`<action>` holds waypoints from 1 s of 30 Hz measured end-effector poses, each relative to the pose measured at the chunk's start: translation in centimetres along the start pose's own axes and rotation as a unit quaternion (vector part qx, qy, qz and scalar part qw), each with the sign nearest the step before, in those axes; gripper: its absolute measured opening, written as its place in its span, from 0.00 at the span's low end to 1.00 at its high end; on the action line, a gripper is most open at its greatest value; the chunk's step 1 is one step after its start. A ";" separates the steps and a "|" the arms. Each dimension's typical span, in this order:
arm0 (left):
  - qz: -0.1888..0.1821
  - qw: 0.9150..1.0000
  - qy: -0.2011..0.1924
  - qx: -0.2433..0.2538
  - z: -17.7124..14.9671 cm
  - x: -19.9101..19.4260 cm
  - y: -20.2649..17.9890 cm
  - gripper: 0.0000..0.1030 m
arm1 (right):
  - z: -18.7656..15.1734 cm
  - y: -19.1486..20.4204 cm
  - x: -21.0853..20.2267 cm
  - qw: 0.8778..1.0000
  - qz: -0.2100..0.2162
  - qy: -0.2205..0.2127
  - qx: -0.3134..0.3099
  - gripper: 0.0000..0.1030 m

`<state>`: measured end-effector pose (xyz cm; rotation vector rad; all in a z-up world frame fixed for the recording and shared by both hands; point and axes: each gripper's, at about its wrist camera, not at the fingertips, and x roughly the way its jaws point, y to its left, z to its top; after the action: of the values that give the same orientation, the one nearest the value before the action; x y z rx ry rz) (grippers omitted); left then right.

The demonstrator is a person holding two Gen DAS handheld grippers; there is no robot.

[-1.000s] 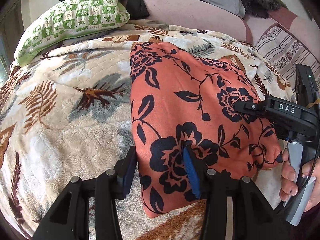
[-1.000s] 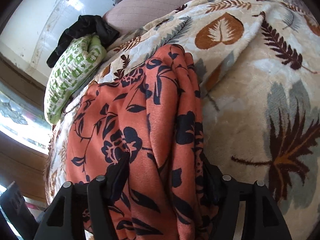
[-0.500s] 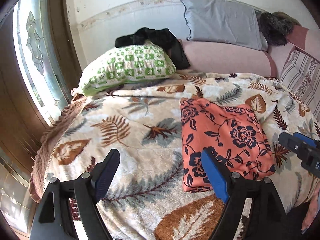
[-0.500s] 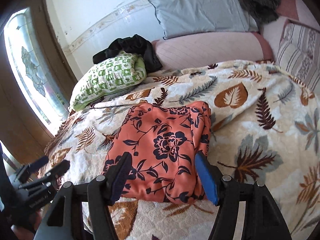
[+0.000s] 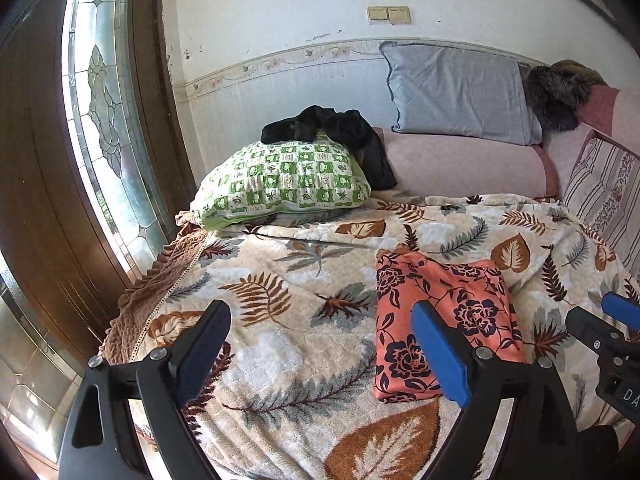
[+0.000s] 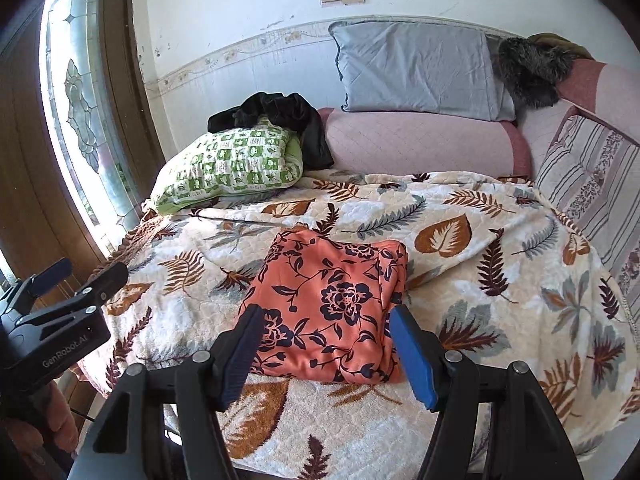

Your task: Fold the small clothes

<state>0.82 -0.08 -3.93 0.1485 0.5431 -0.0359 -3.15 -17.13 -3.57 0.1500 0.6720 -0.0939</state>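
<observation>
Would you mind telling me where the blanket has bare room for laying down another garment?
The widest free patch on the leaf-print blanket lies between the folded orange floral garment and the bed's door-side edge. Another lies between the garment and the striped cushion. The head end is crowded by the green pillow.

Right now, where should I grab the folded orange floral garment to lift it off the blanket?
Judging by its pose, take the folded orange floral garment at its thick near edge, coming from the front: the layers stack there, facing the right gripper, whose jaws hang empty above it.
</observation>
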 end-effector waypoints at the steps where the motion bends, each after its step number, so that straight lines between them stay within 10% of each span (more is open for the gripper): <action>1: 0.002 1.000 0.000 0.000 0.1 -0.2 0.0 0.89 | 0.0 0.2 -0.3 1.000 -0.006 -0.003 -0.004 0.66; 30: 0.020 0.999 -0.030 -0.016 0.9 -3.9 2.2 0.93 | 0.0 2.0 -3.9 0.998 -0.054 -0.010 -0.029 0.67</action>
<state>-1.93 1.93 -0.86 0.1277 0.4805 0.0076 -5.93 -15.04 -0.95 0.0563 0.6627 -0.1789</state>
